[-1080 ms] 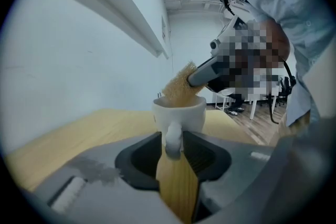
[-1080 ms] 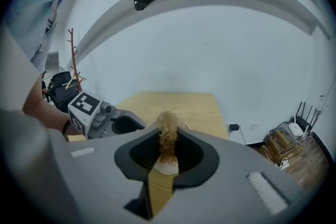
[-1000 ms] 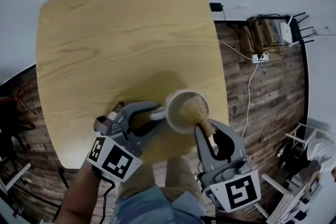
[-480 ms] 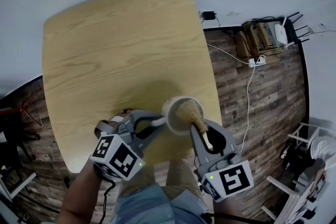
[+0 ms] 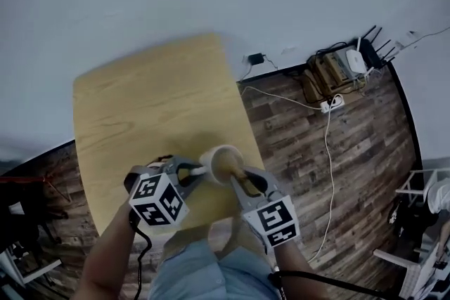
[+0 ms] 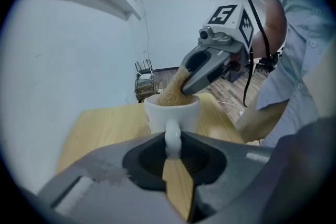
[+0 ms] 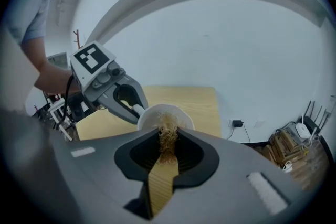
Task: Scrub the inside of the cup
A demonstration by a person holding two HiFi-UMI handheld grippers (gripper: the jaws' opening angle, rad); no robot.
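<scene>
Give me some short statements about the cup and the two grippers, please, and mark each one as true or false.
1. The fingers of the left gripper are shut on the handle of the white ceramic cup. True; they have just been closing, with the handle between them.
2. The right gripper holds a blue sponge. False: it holds a tan fibrous scrubber.
3. The scrubber reaches into the cup. True.
4. The cup is turned upside down. False: its mouth faces up.

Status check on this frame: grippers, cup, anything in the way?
Left gripper just closed, shut on the handle of the cup. Right gripper shut on fibre scrubber, its end inside the cup. Nothing else near the cup.
</scene>
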